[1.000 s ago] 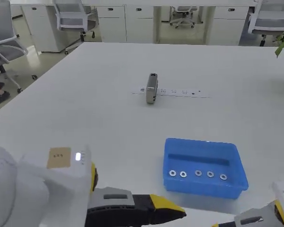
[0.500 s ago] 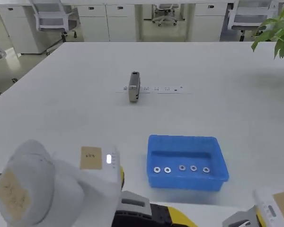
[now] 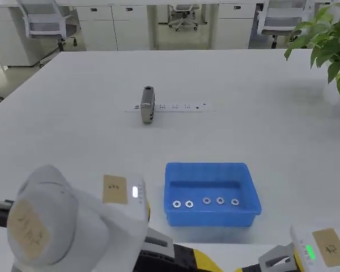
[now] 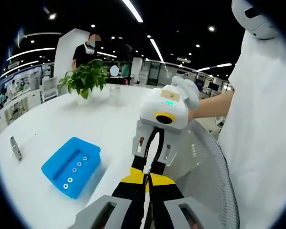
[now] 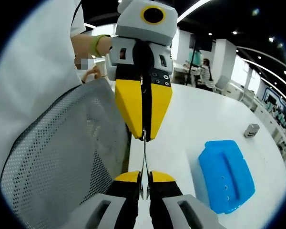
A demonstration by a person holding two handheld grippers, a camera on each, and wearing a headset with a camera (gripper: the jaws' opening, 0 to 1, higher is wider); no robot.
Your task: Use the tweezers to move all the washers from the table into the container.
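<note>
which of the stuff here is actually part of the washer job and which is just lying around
In the job:
tweezers, between the left gripper and right gripper
five washers, already inside the blue container

Lying about:
grey metal block
socket strip beside it
plant
office chairs

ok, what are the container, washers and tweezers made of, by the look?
The container looks like moulded blue plastic: uniform colour, soft sheen. The washers look metal: bright silver rings. The tweezers are probably steel, thin and shiny, but too slim to be sure.
</note>
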